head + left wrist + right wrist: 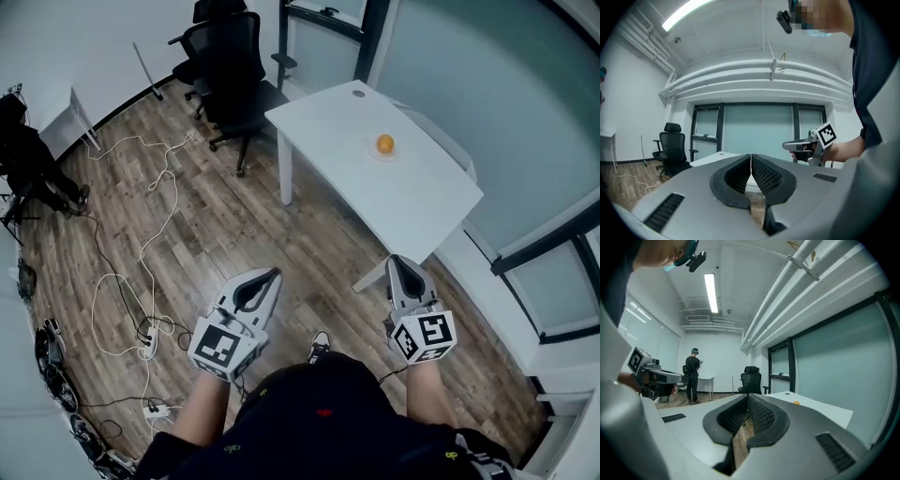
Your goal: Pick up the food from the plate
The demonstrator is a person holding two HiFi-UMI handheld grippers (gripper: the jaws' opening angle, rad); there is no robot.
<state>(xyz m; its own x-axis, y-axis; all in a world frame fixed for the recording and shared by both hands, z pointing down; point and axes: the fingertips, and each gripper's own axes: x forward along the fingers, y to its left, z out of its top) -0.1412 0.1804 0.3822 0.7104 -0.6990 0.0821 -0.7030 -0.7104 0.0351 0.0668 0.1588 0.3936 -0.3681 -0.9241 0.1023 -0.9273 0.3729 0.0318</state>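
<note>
One white surface (375, 192) stands well apart from me, so this is the approach step, I judge. My two claws, left claw (270, 276) and right claw (397, 262), are both clenched empty; next I walk up and open one. One plate (372, 153) sits near the surface's right edge, with one orange food (385, 143) on it.
</note>
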